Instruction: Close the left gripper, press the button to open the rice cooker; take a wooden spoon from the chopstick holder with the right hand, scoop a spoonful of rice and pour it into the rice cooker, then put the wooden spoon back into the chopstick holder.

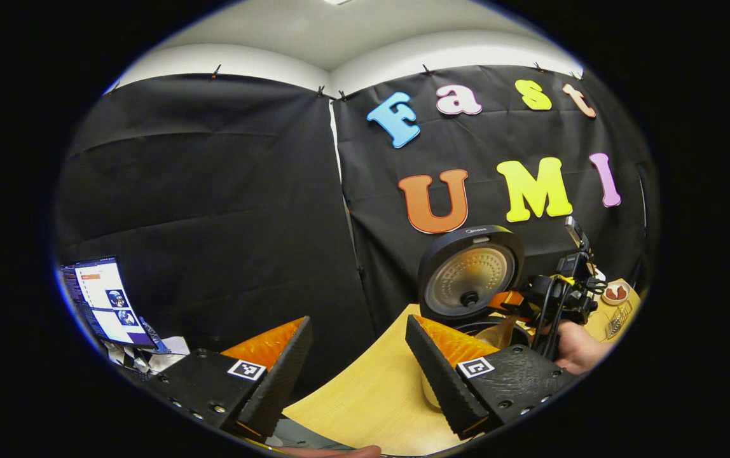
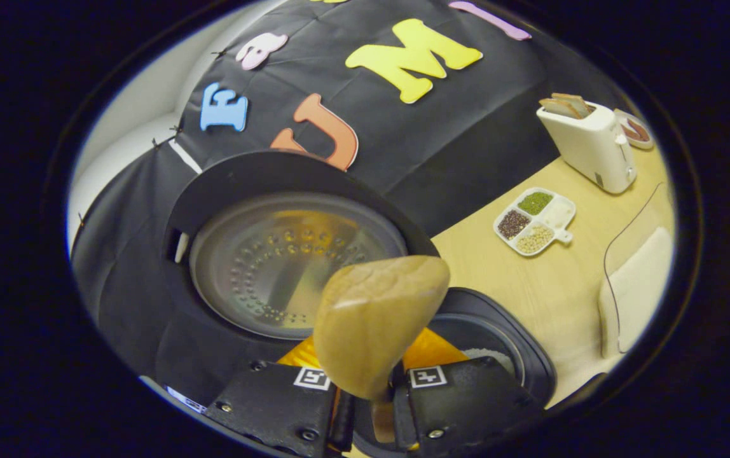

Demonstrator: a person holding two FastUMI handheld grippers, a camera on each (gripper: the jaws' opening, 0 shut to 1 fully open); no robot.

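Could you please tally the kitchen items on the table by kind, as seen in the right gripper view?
Rice cooker, lid open: 1
Wooden spoon, held in the right gripper: 1
Toaster: 1
Divided tray of grains: 1
Small dish behind the toaster: 1
Total: 5

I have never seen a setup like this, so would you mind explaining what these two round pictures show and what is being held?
A person holds a pair of two-finger tongs in each hand, and a fisheye camera rides on each pair.

In the left gripper view, the left tongs are open and hold nothing. Beyond them are the wooden table, the rice cooker with its lid up, and the hand holding the other pair.

In the right gripper view, the right tongs grip a wooden spoon above the open cooker pot. Farther off stand a toaster and a divided dish of grains.
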